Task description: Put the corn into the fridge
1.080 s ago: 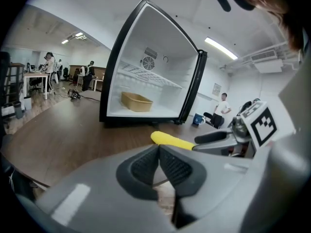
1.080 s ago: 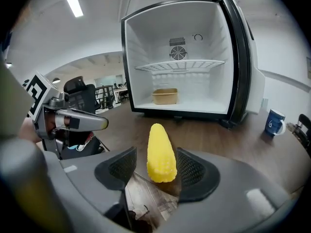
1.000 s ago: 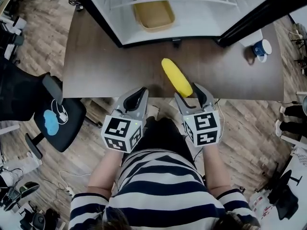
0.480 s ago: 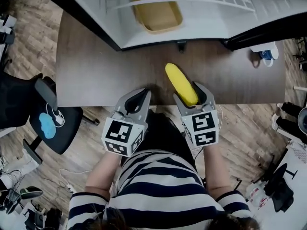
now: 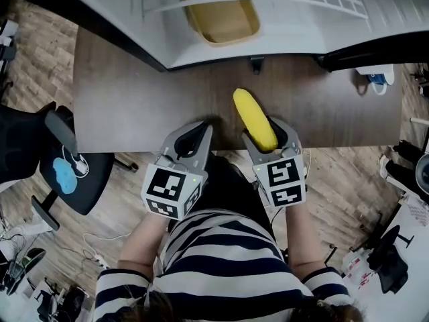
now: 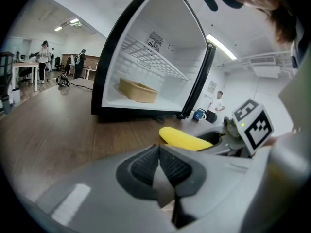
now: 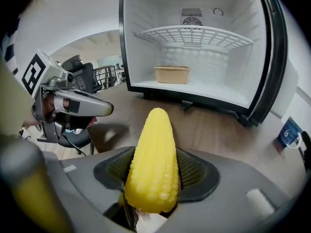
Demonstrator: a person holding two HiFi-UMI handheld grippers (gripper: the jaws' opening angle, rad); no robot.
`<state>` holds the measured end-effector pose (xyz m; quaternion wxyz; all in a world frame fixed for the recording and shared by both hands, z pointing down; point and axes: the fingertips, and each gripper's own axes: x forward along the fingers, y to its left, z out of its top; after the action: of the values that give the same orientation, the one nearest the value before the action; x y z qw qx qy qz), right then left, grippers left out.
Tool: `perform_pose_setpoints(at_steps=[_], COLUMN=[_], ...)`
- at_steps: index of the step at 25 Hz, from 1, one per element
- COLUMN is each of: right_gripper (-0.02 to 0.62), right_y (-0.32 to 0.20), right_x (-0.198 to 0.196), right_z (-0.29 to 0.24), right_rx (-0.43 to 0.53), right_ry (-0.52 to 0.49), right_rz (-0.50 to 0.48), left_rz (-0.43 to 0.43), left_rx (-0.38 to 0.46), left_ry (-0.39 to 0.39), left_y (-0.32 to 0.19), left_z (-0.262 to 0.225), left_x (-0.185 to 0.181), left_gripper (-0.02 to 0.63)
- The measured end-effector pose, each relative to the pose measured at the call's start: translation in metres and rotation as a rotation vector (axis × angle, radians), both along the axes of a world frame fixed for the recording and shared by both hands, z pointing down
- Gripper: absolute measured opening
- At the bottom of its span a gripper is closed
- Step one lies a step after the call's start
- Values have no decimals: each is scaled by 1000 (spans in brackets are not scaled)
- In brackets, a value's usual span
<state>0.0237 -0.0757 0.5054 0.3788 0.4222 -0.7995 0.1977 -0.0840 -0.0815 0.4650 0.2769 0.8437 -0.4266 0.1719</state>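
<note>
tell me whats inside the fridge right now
A white wire shelf and, below it on the fridge floor, a tan tray. The tray looks empty in the head view, though the shelf covers part of it. The corn is outside.

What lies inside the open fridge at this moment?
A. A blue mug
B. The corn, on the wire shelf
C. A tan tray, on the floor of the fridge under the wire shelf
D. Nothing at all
C: a tan tray sits on the floor of the fridge, below the wire shelf, while the corn is outside, in front of it.
</note>
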Motion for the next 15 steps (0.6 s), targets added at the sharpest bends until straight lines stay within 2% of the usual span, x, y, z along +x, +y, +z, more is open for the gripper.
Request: perform_pose_setpoints(at_steps=[15], right_gripper=[256], right_y=[5], right_x=[1], right_z=[-8], right_rx=[35], right_ry=[8], right_rz=[-2], left_rz=[-19], left_rx=[8], left_ry=[-7], left_y=[4], left_z=[-4], left_x=[-4], left_gripper=[0])
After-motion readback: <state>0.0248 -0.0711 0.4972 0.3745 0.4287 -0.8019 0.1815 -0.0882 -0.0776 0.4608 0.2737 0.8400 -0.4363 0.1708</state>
